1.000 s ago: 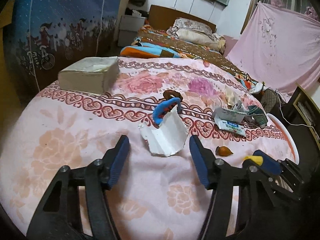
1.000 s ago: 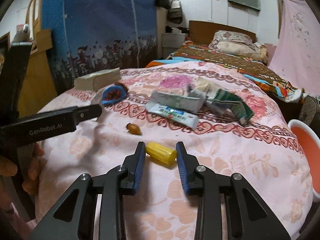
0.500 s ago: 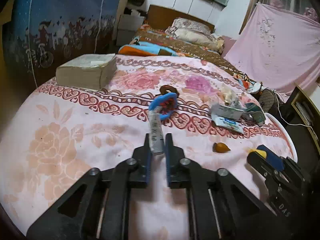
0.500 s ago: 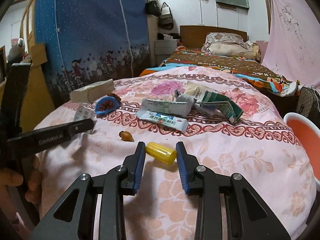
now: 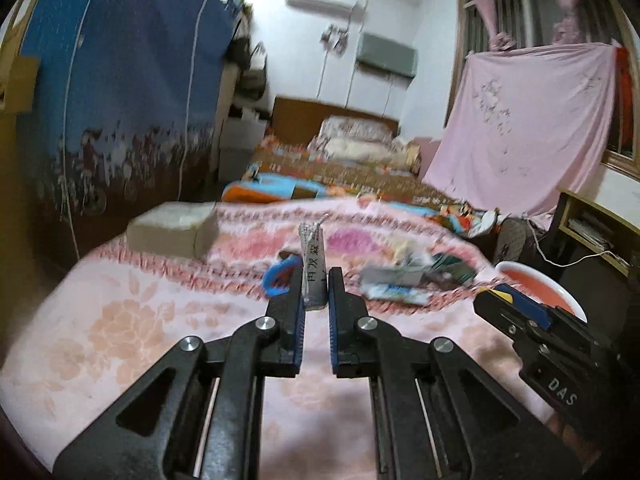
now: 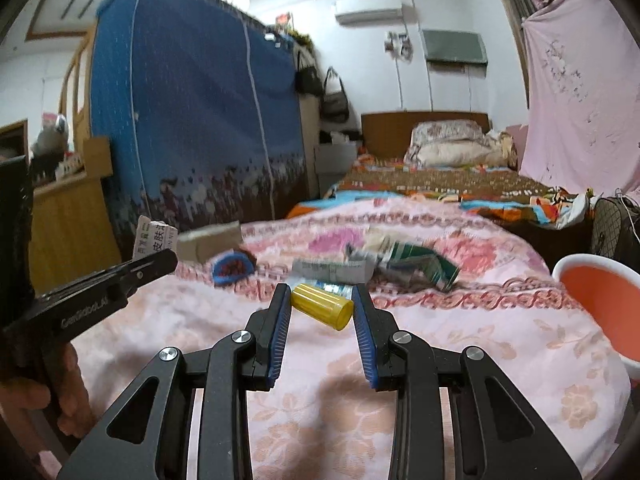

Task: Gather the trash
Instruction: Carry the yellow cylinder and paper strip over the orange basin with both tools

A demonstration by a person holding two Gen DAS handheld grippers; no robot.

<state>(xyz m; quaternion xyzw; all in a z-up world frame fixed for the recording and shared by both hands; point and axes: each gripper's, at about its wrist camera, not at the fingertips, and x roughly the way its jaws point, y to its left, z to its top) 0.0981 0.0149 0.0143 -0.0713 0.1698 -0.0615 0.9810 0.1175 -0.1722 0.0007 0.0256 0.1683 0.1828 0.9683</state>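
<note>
My left gripper [image 5: 314, 280] is shut on a flattened white carton scrap [image 5: 313, 264] with black print, held upright above the pink floral bedspread [image 5: 140, 320]. The right wrist view shows the same scrap [image 6: 156, 237] sticking up from the left gripper's tip [image 6: 160, 261] at far left. My right gripper [image 6: 322, 304] is shut on a small yellow cap-like cylinder [image 6: 322, 307], lifted off the bed. A blue curved piece [image 6: 231, 267], crumpled white and green packaging [image 6: 400, 266] and a small box lie on the spread ahead.
An orange basin with a white rim [image 6: 596, 300] stands at the right edge of the bed. A thick beige block [image 5: 174, 230] sits at the back left. A blue fabric wardrobe [image 6: 192, 128], a second bed [image 6: 432, 176] and a pink sheet [image 5: 528, 128] lie beyond.
The left gripper closed on the white scrap and lifted it off the bed, tilting up. The right gripper rose with the yellow cylinder still in it; both views now look more level.
</note>
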